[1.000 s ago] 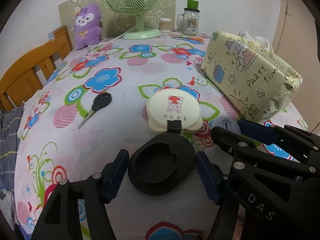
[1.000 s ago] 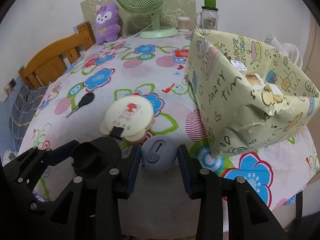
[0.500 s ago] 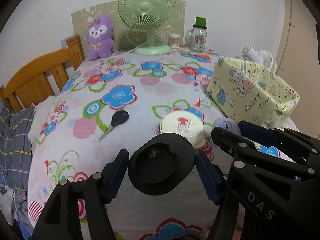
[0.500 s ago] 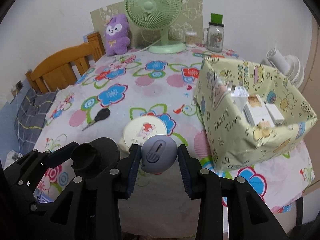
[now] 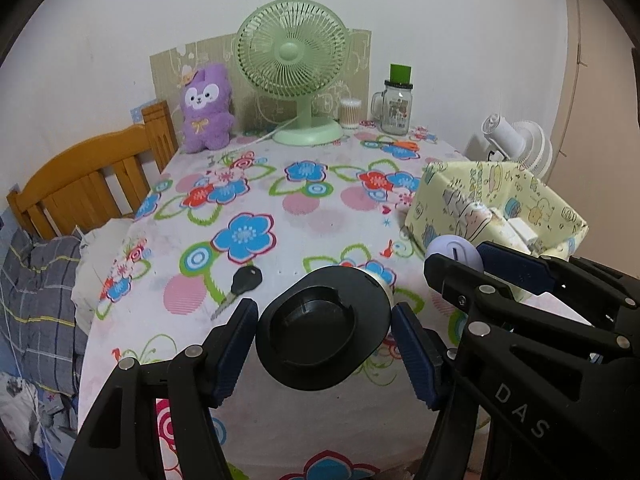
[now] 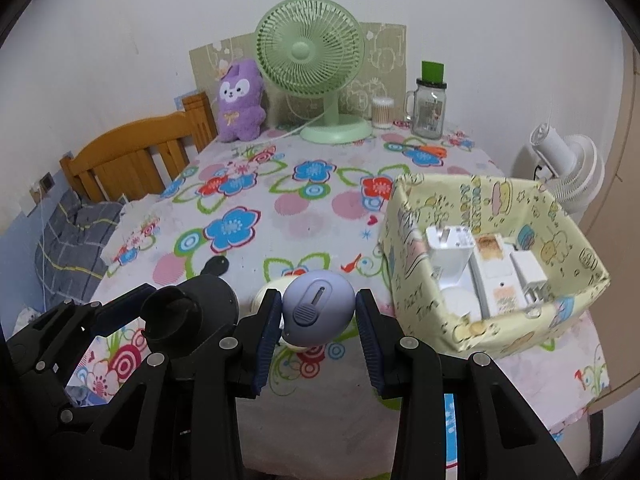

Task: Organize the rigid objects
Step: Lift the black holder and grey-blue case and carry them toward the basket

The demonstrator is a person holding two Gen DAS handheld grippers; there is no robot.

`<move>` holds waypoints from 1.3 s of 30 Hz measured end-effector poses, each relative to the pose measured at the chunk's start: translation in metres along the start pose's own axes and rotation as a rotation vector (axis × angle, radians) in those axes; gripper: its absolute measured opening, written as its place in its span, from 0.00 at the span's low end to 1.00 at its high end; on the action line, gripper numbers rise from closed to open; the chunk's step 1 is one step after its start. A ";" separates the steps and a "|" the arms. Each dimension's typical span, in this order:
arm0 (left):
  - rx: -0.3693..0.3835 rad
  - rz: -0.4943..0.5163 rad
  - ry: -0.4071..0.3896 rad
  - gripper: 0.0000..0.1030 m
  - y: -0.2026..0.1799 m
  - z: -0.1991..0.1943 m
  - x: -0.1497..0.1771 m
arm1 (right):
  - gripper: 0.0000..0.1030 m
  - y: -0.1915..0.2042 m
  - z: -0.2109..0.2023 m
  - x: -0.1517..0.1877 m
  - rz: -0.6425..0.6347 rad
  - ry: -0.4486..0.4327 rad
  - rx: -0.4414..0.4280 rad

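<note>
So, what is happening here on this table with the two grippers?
A person is tidying small hard items. The left gripper holds a black round holder, and the right gripper holds a small lilac case. Both items are lifted above the flowered tablecloth. The yellow paper box on the right already contains white chargers. A black key and a round cream case lie on the cloth.

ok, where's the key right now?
On the tablecloth: in the left wrist view the key lies left of centre, just beyond the left gripper and the black disc it holds.
</note>
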State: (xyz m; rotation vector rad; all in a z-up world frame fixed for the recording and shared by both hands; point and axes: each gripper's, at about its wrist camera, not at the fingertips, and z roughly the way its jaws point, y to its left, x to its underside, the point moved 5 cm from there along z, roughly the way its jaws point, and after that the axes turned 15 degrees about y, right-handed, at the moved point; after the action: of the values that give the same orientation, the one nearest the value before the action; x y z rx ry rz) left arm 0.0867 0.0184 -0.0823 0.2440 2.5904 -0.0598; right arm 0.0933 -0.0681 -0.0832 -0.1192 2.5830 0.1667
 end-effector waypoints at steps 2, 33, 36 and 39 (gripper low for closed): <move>-0.005 0.001 -0.009 0.68 -0.003 -0.004 -0.003 | 0.40 -0.002 -0.005 -0.003 -0.002 -0.008 -0.003; 0.005 0.085 -0.055 0.68 -0.072 -0.018 -0.053 | 0.40 -0.074 -0.038 -0.033 0.042 -0.067 0.015; 0.007 0.098 -0.054 0.68 -0.081 -0.017 -0.057 | 0.40 -0.085 -0.039 -0.034 0.055 -0.069 0.019; 0.011 0.109 -0.051 0.68 -0.089 -0.015 -0.061 | 0.40 -0.094 -0.039 -0.035 0.065 -0.068 0.023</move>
State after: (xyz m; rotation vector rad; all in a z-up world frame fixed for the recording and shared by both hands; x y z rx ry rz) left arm 0.1142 -0.0771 -0.0387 0.3825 2.5215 -0.0406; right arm 0.1143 -0.1645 -0.0406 -0.0212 2.5215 0.1621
